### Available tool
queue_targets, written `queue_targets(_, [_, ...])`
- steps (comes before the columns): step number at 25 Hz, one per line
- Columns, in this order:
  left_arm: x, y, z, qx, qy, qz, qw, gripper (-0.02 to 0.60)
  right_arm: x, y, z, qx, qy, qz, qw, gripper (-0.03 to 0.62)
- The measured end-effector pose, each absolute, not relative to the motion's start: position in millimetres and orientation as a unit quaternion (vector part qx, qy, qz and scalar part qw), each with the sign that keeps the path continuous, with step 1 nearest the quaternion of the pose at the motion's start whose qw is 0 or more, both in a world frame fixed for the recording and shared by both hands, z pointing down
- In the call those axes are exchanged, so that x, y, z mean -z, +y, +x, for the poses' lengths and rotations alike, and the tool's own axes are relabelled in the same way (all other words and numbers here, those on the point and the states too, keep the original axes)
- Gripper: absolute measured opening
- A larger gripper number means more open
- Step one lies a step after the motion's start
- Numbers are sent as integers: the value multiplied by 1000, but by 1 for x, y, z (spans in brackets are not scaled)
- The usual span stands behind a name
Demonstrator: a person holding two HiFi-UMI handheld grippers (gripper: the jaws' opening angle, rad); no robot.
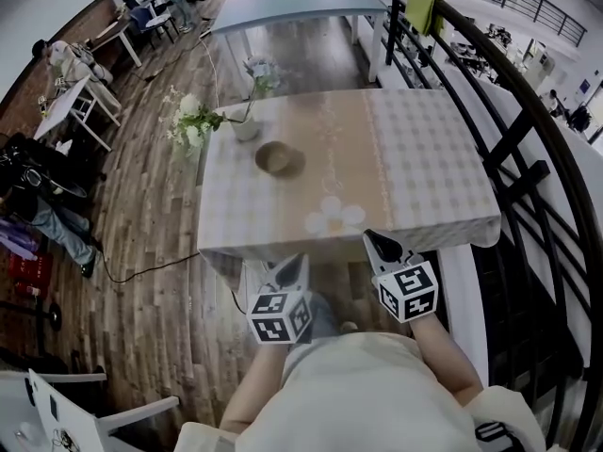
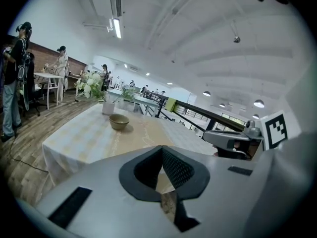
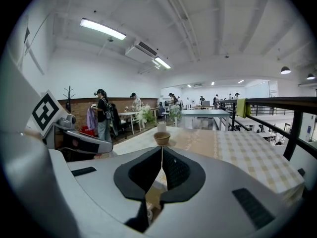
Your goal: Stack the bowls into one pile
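Head view steeply down over table (image 1: pixel 424 177), both gripper views low at near edge, facing across, sharing bowl (image 1: pixel 280 160).

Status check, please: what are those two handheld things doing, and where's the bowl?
Left hand-held gripper and right hand-held gripper both shut, empty, short of the table. Bowl sits on it, untouched. Flower vase just beyond it.

the table (image 1: pixel 424 177) top is bare across its near half and its whole right side, giving open passage in from the near edge. the bowl (image 1: pixel 276 158) stands left of centre, with free room on its near and right sides. a vase (image 1: pixel 247 128) stands just beyond it at the far left corner, its flowers (image 1: pixel 193 121) overhanging the left edge. a railing (image 1: pixel 513 139) runs close along the table's right side.
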State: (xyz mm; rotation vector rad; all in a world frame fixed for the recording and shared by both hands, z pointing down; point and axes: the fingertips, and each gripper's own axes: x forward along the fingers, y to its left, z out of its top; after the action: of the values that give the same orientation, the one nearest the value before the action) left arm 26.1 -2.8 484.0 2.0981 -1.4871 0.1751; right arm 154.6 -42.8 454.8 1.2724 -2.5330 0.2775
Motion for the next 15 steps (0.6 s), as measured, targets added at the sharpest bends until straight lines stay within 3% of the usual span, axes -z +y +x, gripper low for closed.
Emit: queue_targets(15, [-486,14,50,-67,-538,792,280,5,-452,-18,180,-99,-872,460,135,5])
